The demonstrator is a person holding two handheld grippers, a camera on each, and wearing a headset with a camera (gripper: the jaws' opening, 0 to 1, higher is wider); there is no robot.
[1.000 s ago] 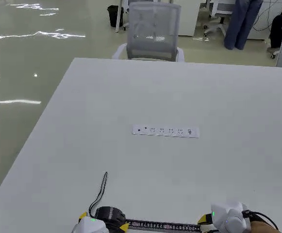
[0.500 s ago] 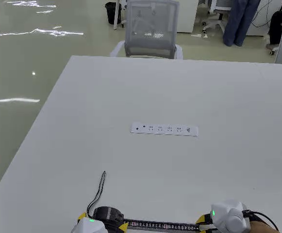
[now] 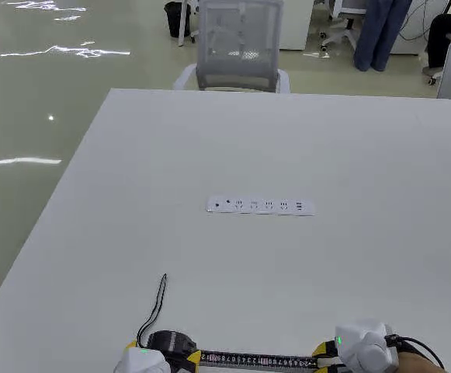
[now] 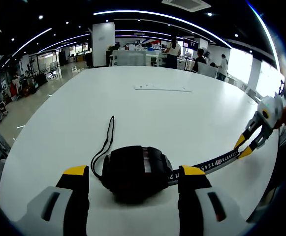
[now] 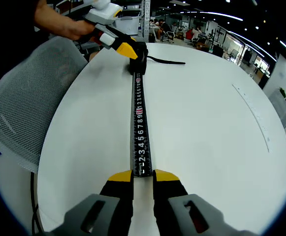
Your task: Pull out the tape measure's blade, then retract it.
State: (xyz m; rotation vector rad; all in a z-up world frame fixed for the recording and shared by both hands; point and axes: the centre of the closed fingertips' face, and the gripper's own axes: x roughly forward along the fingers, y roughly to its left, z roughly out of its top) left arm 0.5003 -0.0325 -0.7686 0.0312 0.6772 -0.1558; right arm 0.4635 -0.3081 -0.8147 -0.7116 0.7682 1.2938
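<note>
The black tape measure case (image 3: 171, 342) lies at the near edge of the white table (image 3: 287, 140), with its wrist strap (image 3: 157, 307) trailing away. In the left gripper view my left gripper (image 4: 134, 172) has its yellow-tipped jaws on either side of the case (image 4: 135, 169), shut on it. The blade (image 3: 256, 360) runs out flat to the right, numbers up. My right gripper (image 5: 143, 174) is shut on the end of the blade (image 5: 140, 118). The right gripper (image 4: 248, 145) also shows in the left gripper view. The case (image 5: 139, 51) and the left gripper (image 5: 125, 46) show far off in the right gripper view.
A white power strip (image 3: 261, 206) lies mid-table. A grey mesh office chair (image 3: 237, 47) stands at the far edge, with people beyond it. Another mesh chair (image 5: 29, 98) sits close to the near table edge by the right gripper.
The head camera has tilted slightly. The blade's drawn-out length and both grippers look about the same as before.
</note>
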